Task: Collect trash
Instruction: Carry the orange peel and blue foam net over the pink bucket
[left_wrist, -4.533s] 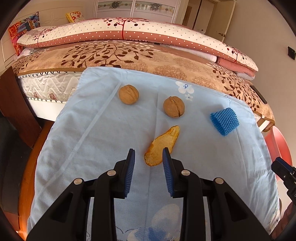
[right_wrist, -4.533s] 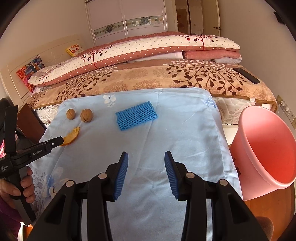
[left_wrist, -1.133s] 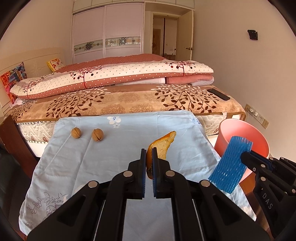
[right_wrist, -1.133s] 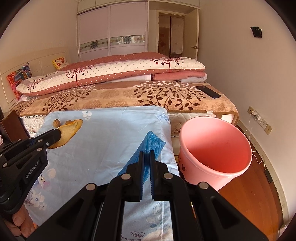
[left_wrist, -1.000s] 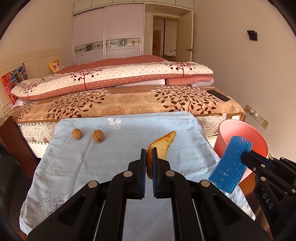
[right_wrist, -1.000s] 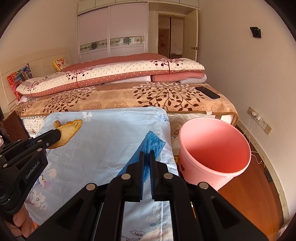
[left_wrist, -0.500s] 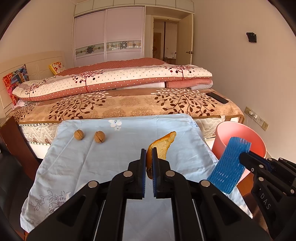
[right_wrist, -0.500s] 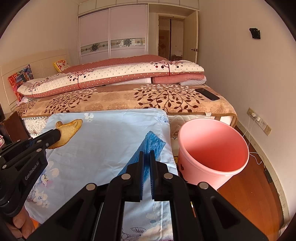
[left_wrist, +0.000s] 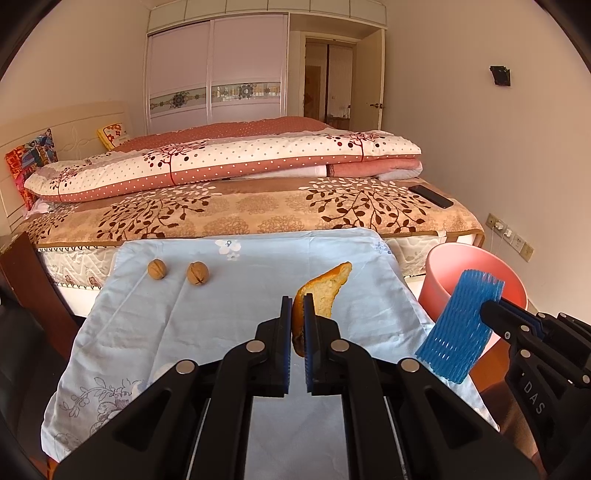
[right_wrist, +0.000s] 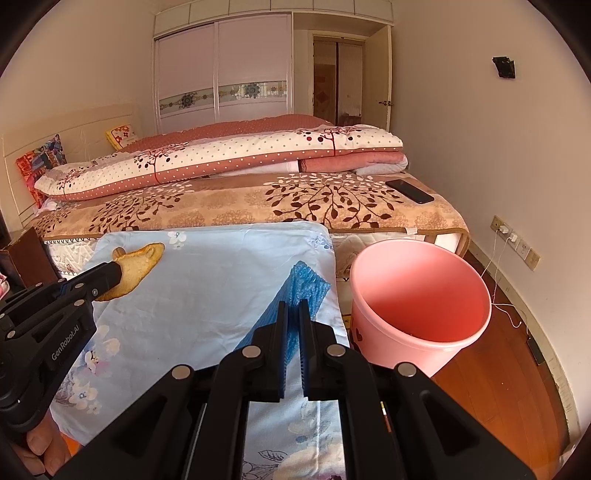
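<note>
My left gripper (left_wrist: 297, 310) is shut on an orange peel (left_wrist: 325, 288) and holds it up above the light blue cloth (left_wrist: 207, 317). My right gripper (right_wrist: 292, 314) is shut on a blue foam net (right_wrist: 303, 290), held above the cloth's right edge; the net also shows in the left wrist view (left_wrist: 461, 325). The pink bin (right_wrist: 417, 295) stands on the floor to the right of the cloth. Two walnuts (left_wrist: 157, 269) (left_wrist: 197, 273) lie on the cloth's far left.
The bed with a patterned blanket (left_wrist: 258, 206) and a folded quilt (left_wrist: 221, 158) lies behind the cloth. A black phone (right_wrist: 409, 191) lies on the bed's right side. Wall sockets with a cable (right_wrist: 506, 230) are at the right. Wooden floor (right_wrist: 498, 369) surrounds the bin.
Since 4.5 s ago both grippers have shut and lifted: left took the peel, right took the foam net. Over the last second both views pulled back and up slightly.
</note>
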